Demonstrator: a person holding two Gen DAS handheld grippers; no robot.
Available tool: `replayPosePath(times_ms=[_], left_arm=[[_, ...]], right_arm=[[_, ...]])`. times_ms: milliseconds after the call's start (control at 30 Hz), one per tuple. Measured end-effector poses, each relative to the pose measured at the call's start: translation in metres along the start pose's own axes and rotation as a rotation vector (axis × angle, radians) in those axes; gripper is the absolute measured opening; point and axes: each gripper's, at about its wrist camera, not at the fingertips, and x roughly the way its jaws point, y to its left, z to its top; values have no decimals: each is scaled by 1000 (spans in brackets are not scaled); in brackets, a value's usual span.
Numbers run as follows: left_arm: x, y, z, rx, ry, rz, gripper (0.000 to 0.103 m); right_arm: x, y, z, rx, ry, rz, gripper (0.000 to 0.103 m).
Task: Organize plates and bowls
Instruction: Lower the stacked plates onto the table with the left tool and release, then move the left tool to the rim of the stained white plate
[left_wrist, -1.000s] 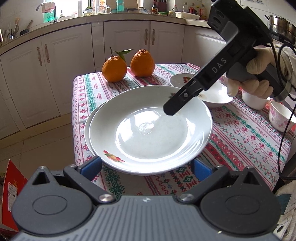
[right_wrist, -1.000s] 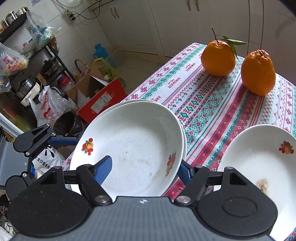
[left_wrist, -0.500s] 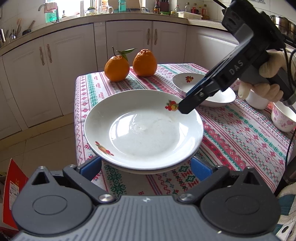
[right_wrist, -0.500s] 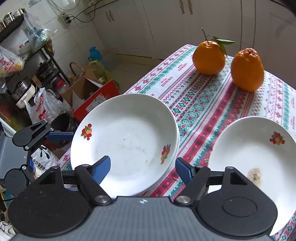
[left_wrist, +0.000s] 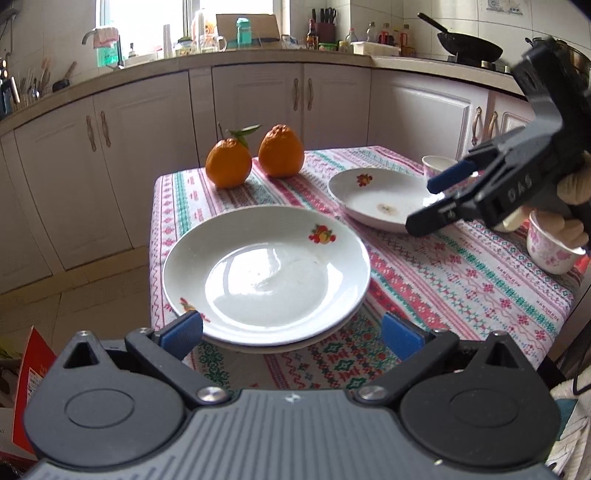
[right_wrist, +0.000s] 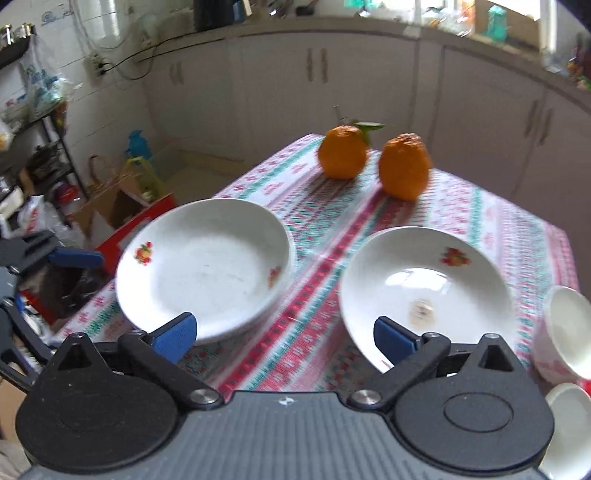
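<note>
Two white fruit-print plates lie stacked (left_wrist: 266, 273) at the table's near left corner; the stack also shows in the right wrist view (right_wrist: 207, 266). A third white plate (left_wrist: 380, 199) with a brown stain lies alone to the right, also in the right wrist view (right_wrist: 424, 288). My left gripper (left_wrist: 291, 328) is open and empty, just short of the stack's near rim. My right gripper (right_wrist: 284, 332) is open and empty, above the cloth between the stack and the single plate; in the left wrist view it (left_wrist: 432, 203) hovers over the single plate's right rim.
Two oranges (left_wrist: 255, 158) stand at the table's far edge. Small floral bowls (left_wrist: 550, 247) and a white cup (left_wrist: 436, 166) stand at the right, the bowls also in the right wrist view (right_wrist: 565, 332). The patterned tablecloth (left_wrist: 461, 280) covers the table. Boxes and bags (right_wrist: 122, 206) lie on the floor at left.
My right gripper has drawn back from over the stacked plates to the right, toward the single plate. The top plate has settled onto the lower one. My left gripper has backed away and risen slightly.
</note>
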Motion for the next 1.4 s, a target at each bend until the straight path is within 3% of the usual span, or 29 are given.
replayPosePath(times_ms=[300, 533, 867, 1067, 1400], left_arm=[[-7, -27, 15, 23, -48, -27, 102], [-1, -39, 28, 7, -50, -47, 102], [14, -43, 58, 21, -41, -44, 102], [34, -44, 73, 35, -20, -64, 102], [65, -43, 103, 72, 3, -113, 102]], right_arm=[[-10, -6, -40, 48, -4, -179, 103], [1, -18, -61, 99, 15, -257, 103], [20, -30, -76, 126, 56, -296, 103], [24, -42, -77, 210, 55, -227, 103], [29, -45, -77, 224, 14, -248, 103]])
